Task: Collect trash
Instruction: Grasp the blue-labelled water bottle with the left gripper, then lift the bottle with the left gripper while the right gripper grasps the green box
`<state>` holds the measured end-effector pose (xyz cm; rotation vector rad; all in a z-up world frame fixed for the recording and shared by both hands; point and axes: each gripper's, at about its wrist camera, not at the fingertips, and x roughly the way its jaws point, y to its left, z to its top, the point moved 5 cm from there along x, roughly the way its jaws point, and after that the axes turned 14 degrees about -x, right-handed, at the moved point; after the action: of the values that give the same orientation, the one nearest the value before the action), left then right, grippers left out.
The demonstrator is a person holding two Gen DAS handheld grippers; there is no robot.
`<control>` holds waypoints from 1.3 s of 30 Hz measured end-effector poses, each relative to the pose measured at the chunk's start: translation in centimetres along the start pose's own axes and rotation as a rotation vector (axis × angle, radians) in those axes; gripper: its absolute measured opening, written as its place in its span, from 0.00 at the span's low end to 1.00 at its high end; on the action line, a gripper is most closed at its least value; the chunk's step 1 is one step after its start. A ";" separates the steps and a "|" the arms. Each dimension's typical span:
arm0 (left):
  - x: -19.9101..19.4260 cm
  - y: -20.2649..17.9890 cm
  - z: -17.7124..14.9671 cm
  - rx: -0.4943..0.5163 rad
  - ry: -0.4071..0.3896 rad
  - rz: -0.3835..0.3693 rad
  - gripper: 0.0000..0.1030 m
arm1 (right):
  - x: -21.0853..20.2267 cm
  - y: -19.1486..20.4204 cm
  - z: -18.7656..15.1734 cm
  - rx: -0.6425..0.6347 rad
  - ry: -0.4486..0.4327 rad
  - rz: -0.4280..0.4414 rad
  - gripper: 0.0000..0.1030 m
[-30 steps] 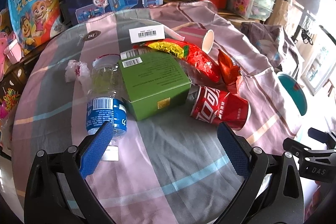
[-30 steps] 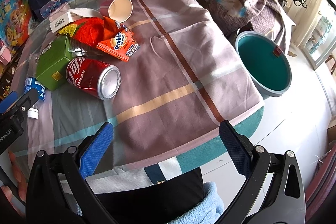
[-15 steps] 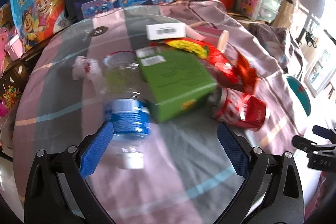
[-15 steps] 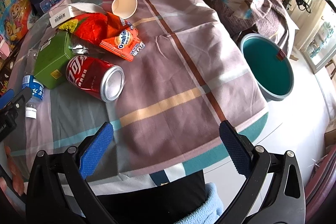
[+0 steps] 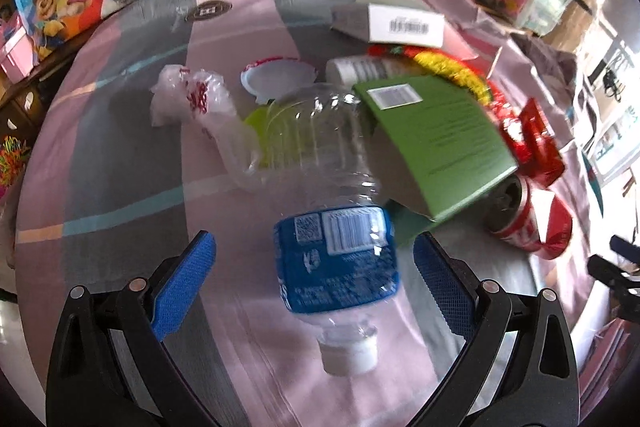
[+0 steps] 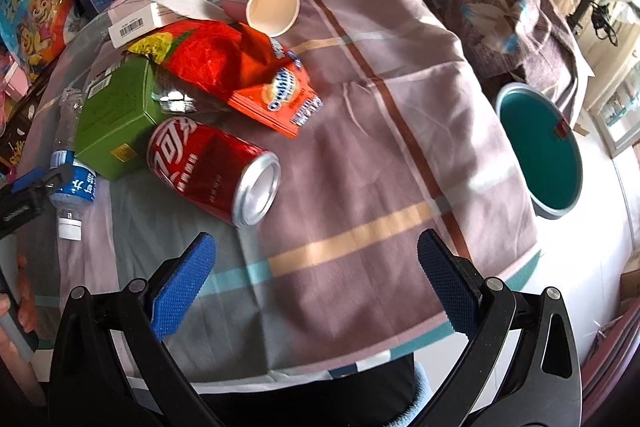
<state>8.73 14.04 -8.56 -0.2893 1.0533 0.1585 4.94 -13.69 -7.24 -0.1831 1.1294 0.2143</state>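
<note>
Round bench (image 6: pixel 360 131) under a plaid cloth, trash heaped at its far left side. Teal bin (image 6: pixel 540 155) on the floor, well right of the green box (image 6: pixel 116 115). Red can (image 6: pixel 212 171) on its side, just right of the box; orange packet (image 6: pixel 276 99) behind the can. Clear bottle (image 5: pixel 328 211) with blue label lying left of the box, touching it, cap toward the camera. Left claw (image 5: pixel 314 283) spread wide, blue pads flanking the bottle's label, not touching. Right claw (image 6: pixel 316 283) spread apart too, empty, over bare cloth in front of the can.
</note>
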 end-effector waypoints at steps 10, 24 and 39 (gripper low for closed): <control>1.7 0.1 0.5 0.016 0.019 -0.010 0.67 | -0.3 2.9 3.7 -0.057 -0.016 0.024 0.94; 0.5 5.9 -1.3 -0.088 0.014 -0.043 0.66 | 1.4 14.2 10.7 -0.257 0.006 0.106 0.56; 0.9 7.9 -2.0 -0.128 0.024 -0.098 0.69 | 6.2 18.6 13.2 -0.409 0.097 -0.214 0.75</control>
<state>5.37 20.93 -11.57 -0.4584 1.0522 0.1352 14.19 8.02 -8.10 -0.6800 1.1432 0.2454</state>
